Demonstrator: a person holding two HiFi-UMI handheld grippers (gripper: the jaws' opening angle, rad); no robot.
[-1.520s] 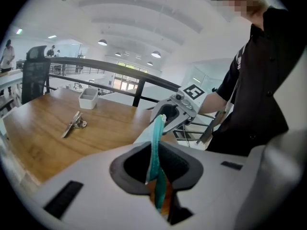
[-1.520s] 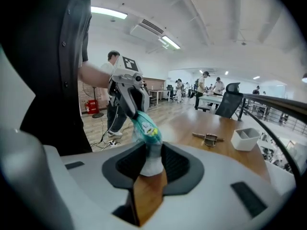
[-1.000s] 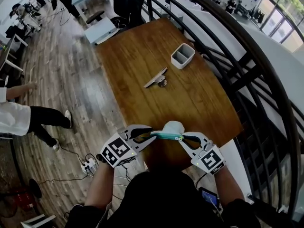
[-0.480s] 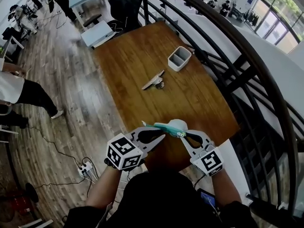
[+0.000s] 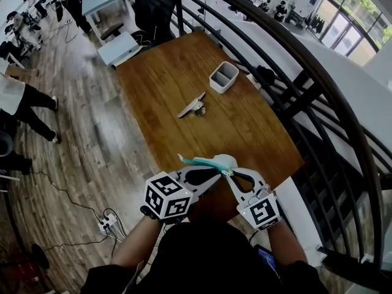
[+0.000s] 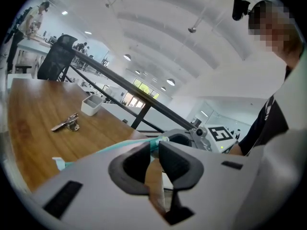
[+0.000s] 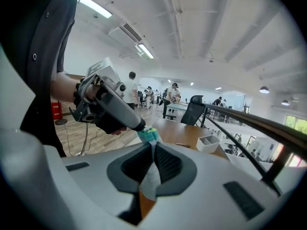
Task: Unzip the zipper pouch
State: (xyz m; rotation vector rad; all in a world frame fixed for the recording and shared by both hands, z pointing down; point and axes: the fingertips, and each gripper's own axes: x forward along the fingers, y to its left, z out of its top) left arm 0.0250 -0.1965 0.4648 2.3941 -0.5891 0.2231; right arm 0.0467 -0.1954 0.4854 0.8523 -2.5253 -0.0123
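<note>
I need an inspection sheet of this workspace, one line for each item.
Surface: wooden table.
Job's things: zipper pouch, held up between both grippers at the table's near end.
Clutter: white box and small metal tool on the table.
Grippers: left gripper, jaws have just been closing, now shut on the pouch; right gripper shut on the pouch.
Cables: power strip with cords on the floor.
Surroundings: railing at right, office chair beyond the table, person at left.
</note>
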